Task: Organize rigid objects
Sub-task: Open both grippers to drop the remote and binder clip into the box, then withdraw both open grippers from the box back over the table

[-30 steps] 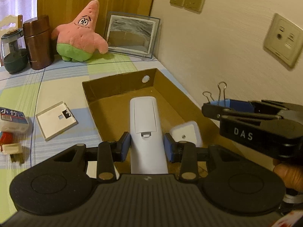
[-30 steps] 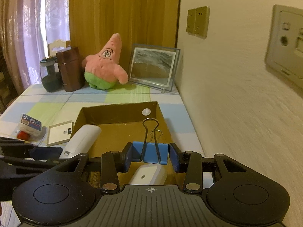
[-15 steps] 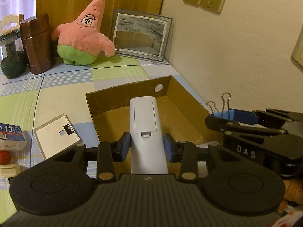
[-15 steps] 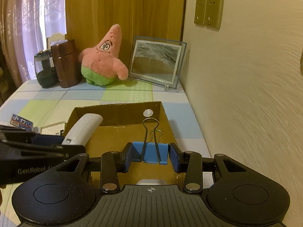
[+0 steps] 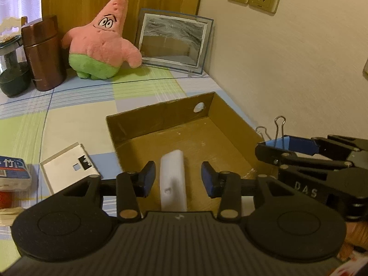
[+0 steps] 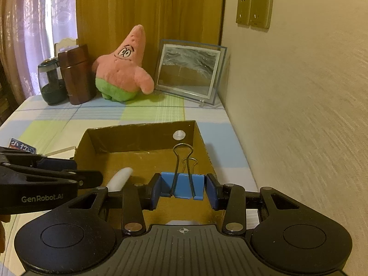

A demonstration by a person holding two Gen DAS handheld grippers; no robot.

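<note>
My left gripper point(image 5: 176, 179) is open above the cardboard box point(image 5: 161, 115). The white remote point(image 5: 173, 179) lies on the box floor between and below its pads, free of them. It also shows in the right wrist view point(image 6: 119, 177). My right gripper point(image 6: 182, 189) is over the box point(image 6: 142, 135) with a blue binder clip point(image 6: 182, 185) between its pads. The pads stand slightly apart from the clip's sides, and whether they still press it is unclear. The clip shows in the left wrist view point(image 5: 287, 142) at the right gripper's tip point(image 5: 276, 151).
A white switch plate point(image 5: 69, 168) and a small packet point(image 5: 12, 170) lie left of the box. A pink star plush point(image 5: 101, 43), brown flask point(image 5: 42, 53), dark jar point(image 5: 11, 69) and picture frame point(image 5: 174, 41) stand at the back. The wall point(image 5: 287, 69) runs close along the right.
My left gripper has opened and let go of the white remote, which now lies in the box. Both grippers have pulled back and up a little. The right gripper's pads have eased slightly apart.
</note>
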